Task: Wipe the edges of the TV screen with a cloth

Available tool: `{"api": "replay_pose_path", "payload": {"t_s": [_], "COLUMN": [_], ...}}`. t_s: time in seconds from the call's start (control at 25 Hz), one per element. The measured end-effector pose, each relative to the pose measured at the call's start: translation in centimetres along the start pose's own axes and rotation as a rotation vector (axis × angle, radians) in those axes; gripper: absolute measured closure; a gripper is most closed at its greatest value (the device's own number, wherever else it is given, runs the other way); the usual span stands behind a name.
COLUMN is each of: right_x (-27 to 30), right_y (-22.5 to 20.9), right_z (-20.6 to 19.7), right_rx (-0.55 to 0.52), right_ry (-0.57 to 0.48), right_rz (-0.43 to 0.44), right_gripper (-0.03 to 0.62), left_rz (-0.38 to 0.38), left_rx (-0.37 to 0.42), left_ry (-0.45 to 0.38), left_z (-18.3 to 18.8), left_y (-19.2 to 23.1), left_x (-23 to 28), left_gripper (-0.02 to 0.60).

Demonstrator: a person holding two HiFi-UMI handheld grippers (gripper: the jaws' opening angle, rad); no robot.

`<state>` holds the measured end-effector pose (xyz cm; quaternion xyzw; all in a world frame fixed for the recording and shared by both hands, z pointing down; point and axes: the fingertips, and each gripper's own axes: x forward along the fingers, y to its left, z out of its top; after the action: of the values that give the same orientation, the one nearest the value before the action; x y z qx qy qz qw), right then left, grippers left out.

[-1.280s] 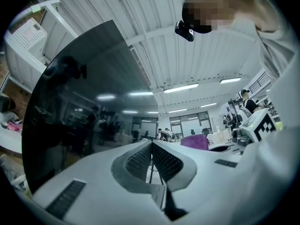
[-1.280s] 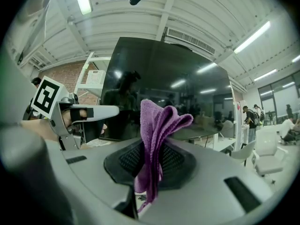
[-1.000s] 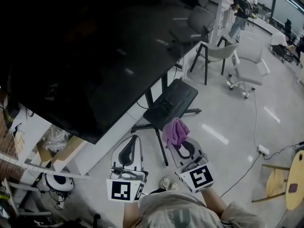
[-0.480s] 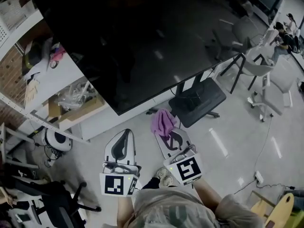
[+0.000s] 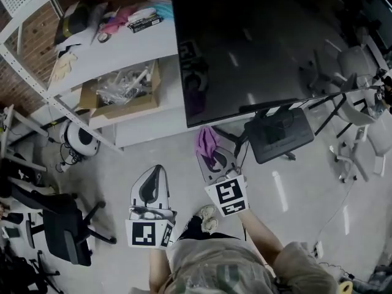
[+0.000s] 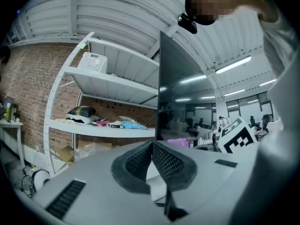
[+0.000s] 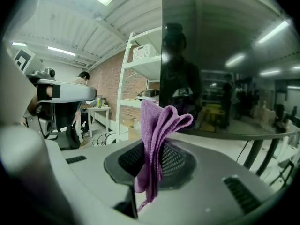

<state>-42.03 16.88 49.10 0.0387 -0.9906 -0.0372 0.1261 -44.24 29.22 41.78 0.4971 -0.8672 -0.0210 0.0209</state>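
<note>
TV screen (image 5: 257, 41): I see it dark and upright, filling the upper right of the head view.
Shelf (image 5: 116, 48): white, left of the screen, with small clutter on top and a cardboard box (image 5: 122, 97) underneath.
Left hand-held gripper (image 6: 152, 146): jaws pressed together with nothing between them, well off the screen.
Right hand-held gripper (image 7: 152, 149): I read its jaws clamped on the cloth (image 5: 207, 141), pointing at the screen's lower left corner.
Cloth: purple, folded, just below the screen's bottom edge; I cannot tell if it touches.
</note>
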Motion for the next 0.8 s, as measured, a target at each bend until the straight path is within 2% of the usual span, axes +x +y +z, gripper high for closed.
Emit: {"api": "replay_pose_path", "payload": {"t_s": [0.28,0.8], "right_x": [3.8,7.3], "right_y": [3.1,2.4], "right_z": [-1.0,2.3], "right_rx": [0.025,0.035], "right_ry": [0.048,0.046], "right_rz": [0.077,0.025], "right_gripper": [0.530,0.530], "left_rz": [0.054,0.067], "left_rx": [-0.037,-0.053], "left_ry": [0.034,0.046], "left_z": [-2.4,-3.4], "left_y": [2.1,3.4], "left_x": [-1.3,-1.9], "left_gripper": [0.566,0.566]}}
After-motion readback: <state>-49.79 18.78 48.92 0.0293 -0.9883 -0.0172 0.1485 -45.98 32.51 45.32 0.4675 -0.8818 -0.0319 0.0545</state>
